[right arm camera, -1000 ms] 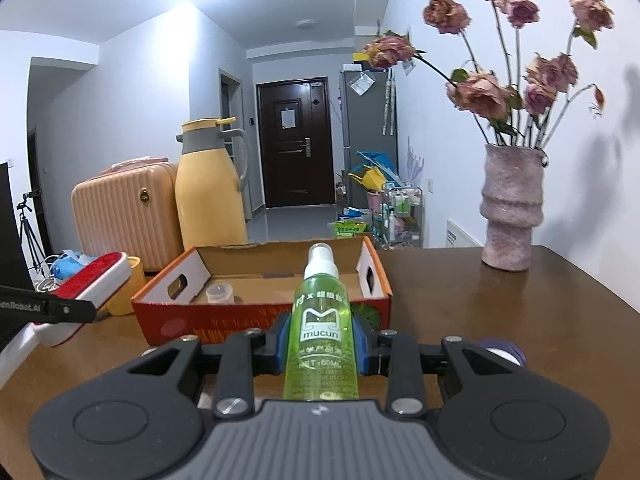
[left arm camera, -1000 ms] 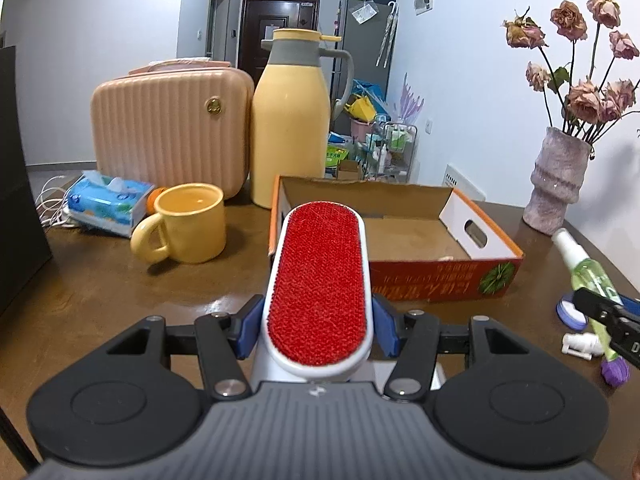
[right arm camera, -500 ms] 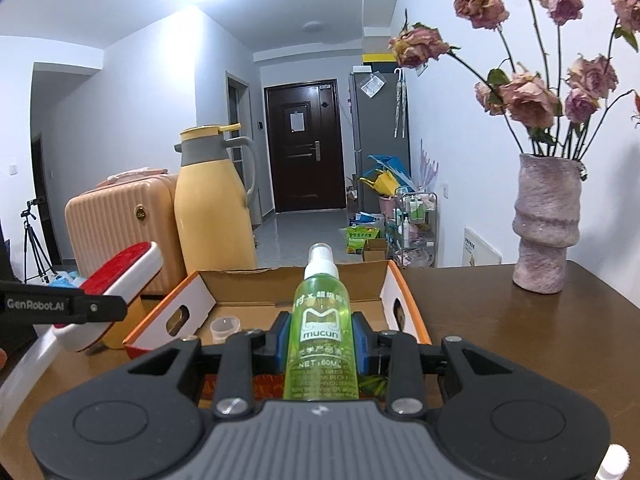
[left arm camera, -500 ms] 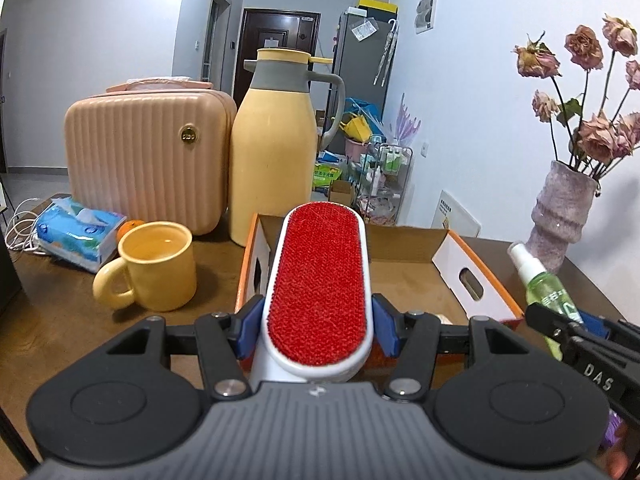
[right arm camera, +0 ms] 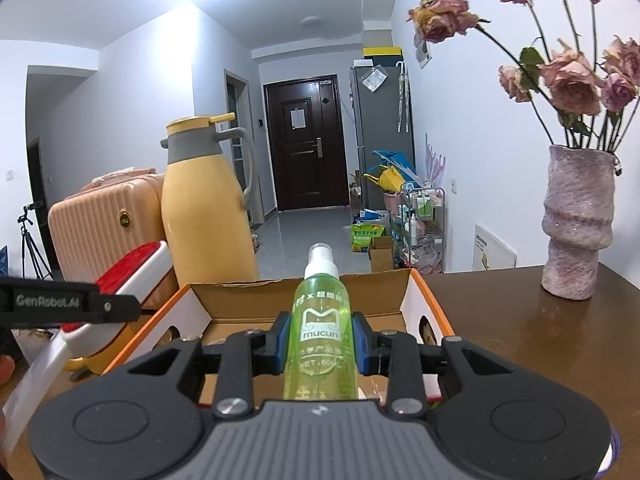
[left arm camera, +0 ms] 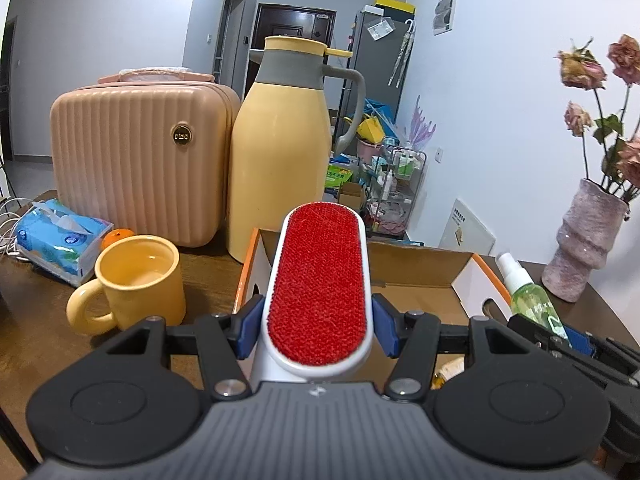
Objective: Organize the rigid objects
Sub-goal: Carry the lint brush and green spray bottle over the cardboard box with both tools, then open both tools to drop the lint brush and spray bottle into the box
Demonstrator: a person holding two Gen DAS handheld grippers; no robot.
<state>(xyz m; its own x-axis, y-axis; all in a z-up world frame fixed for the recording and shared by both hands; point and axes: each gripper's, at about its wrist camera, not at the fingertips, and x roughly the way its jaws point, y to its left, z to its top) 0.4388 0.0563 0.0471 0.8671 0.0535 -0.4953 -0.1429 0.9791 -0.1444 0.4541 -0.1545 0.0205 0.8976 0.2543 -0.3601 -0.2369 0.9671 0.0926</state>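
left claw holds red brush | right claw holds green bottle | lower both gently inside box, then let go

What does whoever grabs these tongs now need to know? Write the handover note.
Left tongs: shut on the red lint brush, held over the near-left part of the cardboard box.
Right tongs: shut on the green spray bottle, over the box's near edge.
Done: both items picked up and carried to the box.
Left: lower each into the box and release.
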